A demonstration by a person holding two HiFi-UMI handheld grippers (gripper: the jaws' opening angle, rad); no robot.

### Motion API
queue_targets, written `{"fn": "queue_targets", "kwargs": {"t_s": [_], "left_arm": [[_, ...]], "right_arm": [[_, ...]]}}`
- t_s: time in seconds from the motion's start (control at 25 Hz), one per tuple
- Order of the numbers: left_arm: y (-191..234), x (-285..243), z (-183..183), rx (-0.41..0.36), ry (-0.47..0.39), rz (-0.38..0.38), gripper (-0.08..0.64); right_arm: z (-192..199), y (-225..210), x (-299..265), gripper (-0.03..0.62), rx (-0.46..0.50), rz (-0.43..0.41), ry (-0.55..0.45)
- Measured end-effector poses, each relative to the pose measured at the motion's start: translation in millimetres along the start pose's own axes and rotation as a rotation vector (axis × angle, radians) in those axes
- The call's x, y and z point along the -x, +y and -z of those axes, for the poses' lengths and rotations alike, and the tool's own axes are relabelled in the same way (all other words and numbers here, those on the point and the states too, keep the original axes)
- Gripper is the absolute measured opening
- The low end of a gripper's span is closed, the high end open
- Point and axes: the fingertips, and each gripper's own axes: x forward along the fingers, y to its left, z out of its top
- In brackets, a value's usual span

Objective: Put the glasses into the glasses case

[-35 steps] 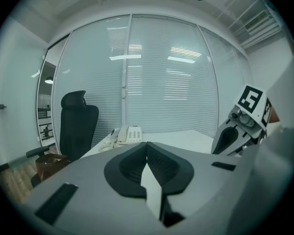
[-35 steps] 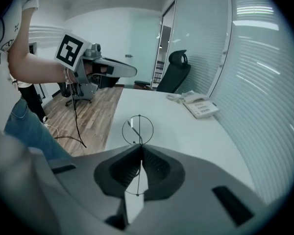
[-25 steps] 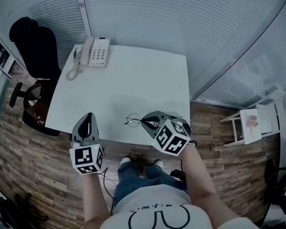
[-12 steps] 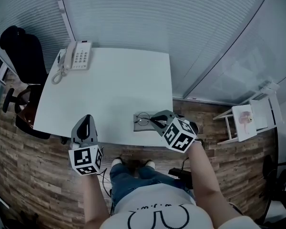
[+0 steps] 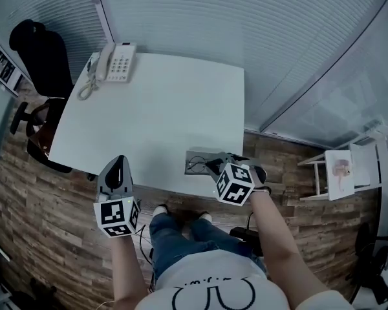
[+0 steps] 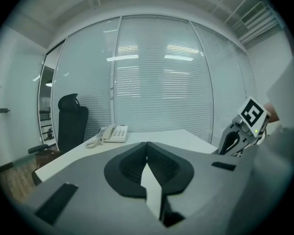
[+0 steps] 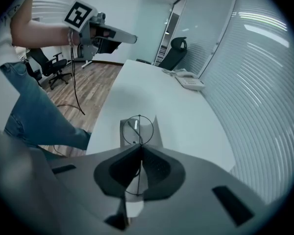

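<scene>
Broadly, a white surface (image 5: 161, 102) is noted, a grey glasses case (image 7: 157, 136) lying near its front edge. Glasses (image 7: 138, 129) are pinched by the thin frame in the closed right tongs (image 7: 139, 148), one round lens over the case. Left tongs (image 6: 147, 146) are held shut, empty.

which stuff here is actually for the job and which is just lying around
Job: thin round wire-rimmed glasses, pinched in right gripper; grey rectangular glasses case on white table.
Lying about: white corded desk telephone; black office chair; left gripper, shut and empty.
</scene>
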Motion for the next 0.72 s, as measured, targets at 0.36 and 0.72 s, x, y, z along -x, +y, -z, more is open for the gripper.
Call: {"fn": "queue_targets", "kwargs": {"t_s": [0.36, 0.72], "left_arm": [[8, -2, 7, -0.002, 0.024, -0.003, 0.017], [6, -7, 4, -0.026, 0.021, 0.068, 0.017]], "right_arm": [[8, 13, -29, 0.020, 0.030, -0.007, 0.082], [9, 6, -32, 0.021, -0.019, 0.089, 0.100]]}}
